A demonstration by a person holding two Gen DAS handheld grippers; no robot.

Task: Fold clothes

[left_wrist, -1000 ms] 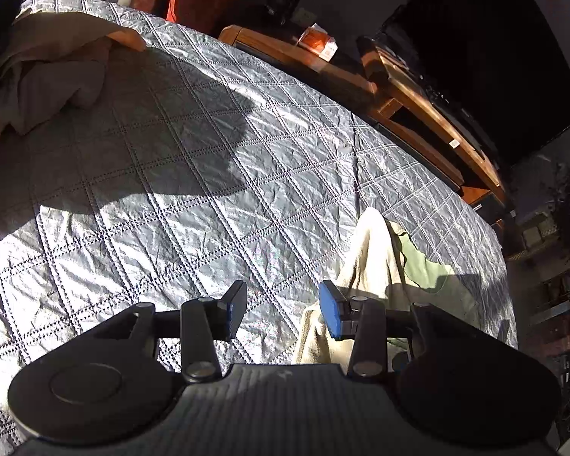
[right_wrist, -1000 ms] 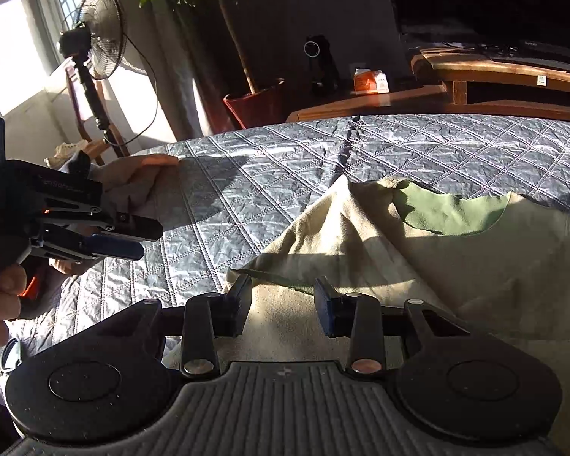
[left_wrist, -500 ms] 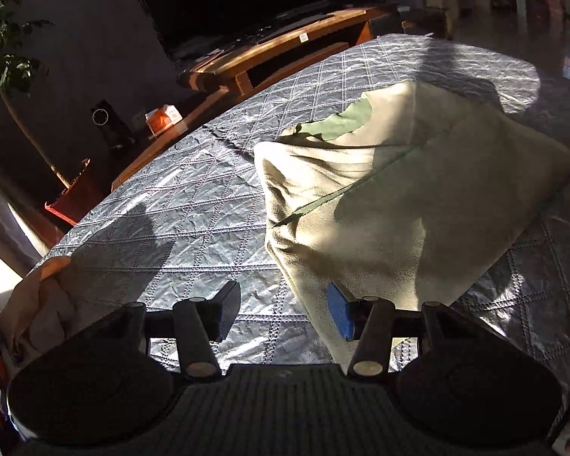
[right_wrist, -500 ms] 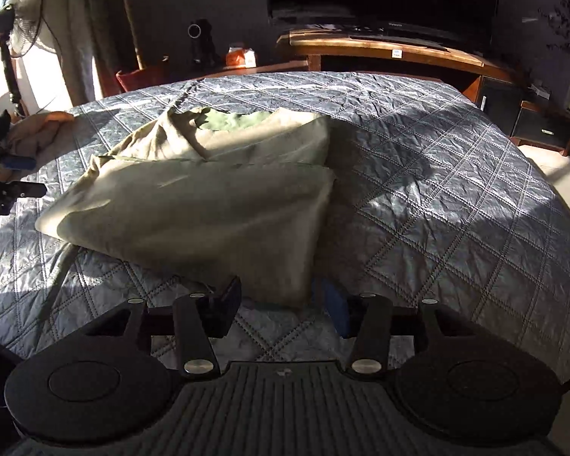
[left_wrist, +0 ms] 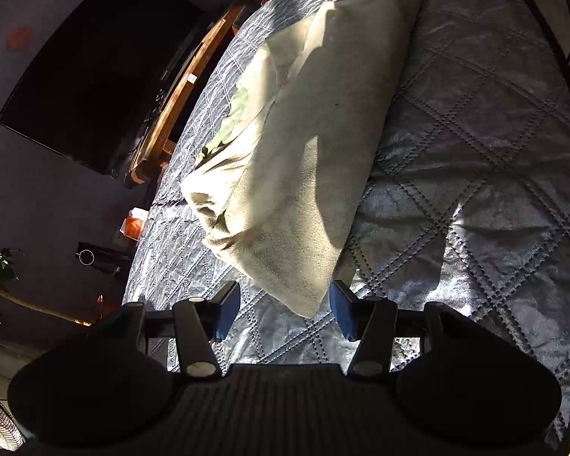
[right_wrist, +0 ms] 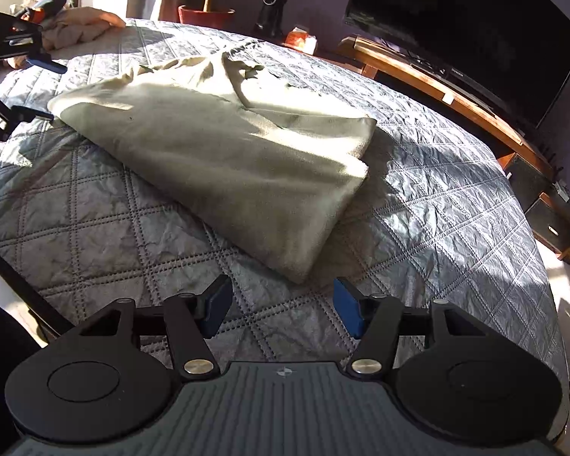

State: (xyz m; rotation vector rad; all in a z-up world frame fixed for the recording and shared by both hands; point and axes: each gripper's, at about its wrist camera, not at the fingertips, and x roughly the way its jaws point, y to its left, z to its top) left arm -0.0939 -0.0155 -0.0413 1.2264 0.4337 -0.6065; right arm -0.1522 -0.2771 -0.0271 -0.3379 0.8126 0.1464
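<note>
Right wrist: right tool (right_wrist: 283, 309) opening, empty | cloth (right_wrist: 224, 144) on bed (right_wrist: 437, 205), long axis upper left to lower centre, near corner just above tool | left wrist: left tool (left_wrist: 285, 309) apart, empty, cloth corner (left_wrist: 304, 300) between jaws, untouched

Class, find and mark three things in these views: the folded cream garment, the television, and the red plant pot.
folded cream garment (right_wrist: 224, 152): right wrist view, middle of its top layer.
television (right_wrist: 463, 26): right wrist view, centre of the dark screen.
red plant pot (right_wrist: 205, 17): right wrist view, front wall below the rim.
</note>
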